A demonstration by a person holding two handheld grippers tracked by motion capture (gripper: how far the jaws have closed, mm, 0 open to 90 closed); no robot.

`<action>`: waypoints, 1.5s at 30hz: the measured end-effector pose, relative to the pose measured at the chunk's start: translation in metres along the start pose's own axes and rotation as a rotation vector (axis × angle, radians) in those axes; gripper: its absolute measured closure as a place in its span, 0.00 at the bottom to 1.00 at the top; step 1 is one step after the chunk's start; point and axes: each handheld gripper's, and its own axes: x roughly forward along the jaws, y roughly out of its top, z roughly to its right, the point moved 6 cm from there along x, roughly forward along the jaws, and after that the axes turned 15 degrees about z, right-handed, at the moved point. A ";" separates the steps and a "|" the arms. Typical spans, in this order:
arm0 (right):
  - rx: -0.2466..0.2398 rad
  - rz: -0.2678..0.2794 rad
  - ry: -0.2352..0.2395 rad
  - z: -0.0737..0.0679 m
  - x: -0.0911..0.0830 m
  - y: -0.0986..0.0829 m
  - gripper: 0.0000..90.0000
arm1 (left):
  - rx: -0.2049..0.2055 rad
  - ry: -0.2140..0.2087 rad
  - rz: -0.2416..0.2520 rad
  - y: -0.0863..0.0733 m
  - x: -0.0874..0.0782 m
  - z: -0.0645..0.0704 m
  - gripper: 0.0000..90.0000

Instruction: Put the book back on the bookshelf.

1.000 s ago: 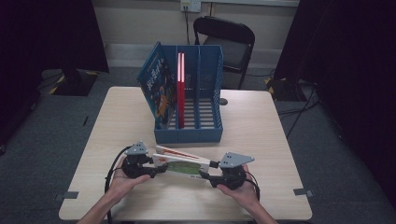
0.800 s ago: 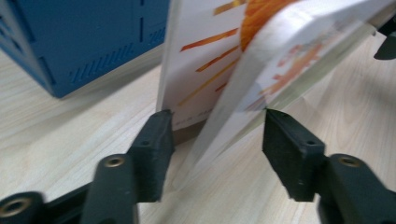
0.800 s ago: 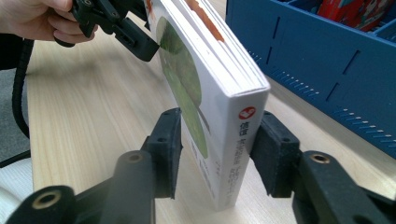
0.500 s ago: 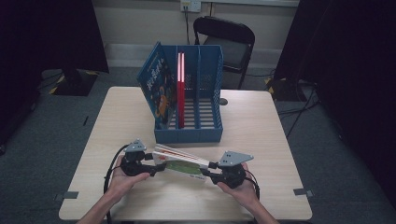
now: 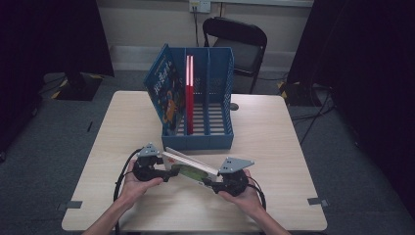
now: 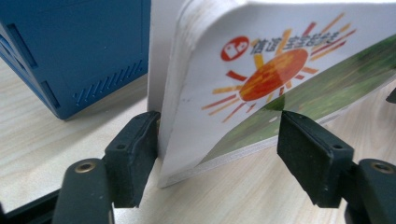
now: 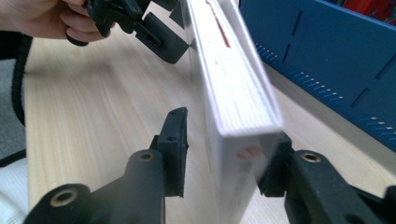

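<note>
The book [image 5: 188, 167] stands tilted on the table [image 5: 274, 147], at 6 o'clock from the blue rack [image 5: 198, 105]. The left gripper [image 5: 169, 174] and right gripper [image 5: 209, 184] are both open around its ends

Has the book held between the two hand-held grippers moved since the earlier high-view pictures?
Yes. The book has tipped: its right end now sits lower, farther from the blue file rack, while its left end stays near the rack's front corner.

The book's [image 6: 280, 79] far end is cut off at the left gripper view's right edge.
</note>
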 end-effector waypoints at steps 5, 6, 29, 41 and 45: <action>-0.001 0.004 0.005 0.002 0.004 0.005 0.73 | 0.002 -0.020 -0.004 0.001 0.004 0.003 0.34; 0.000 0.010 0.003 0.002 0.005 0.004 0.73 | 0.001 -0.018 -0.002 0.002 0.007 0.005 0.34; -0.017 -0.005 -0.040 0.000 -0.005 -0.004 0.79 | 0.041 -0.049 0.001 -0.001 0.017 0.020 0.38; -0.059 -0.018 -0.079 -0.001 0.001 -0.007 0.85 | 0.011 -0.054 -0.027 -0.003 0.014 0.017 0.40; -0.044 -0.020 -0.077 0.001 0.001 -0.007 0.85 | 0.011 -0.032 -0.033 -0.006 0.009 0.014 0.36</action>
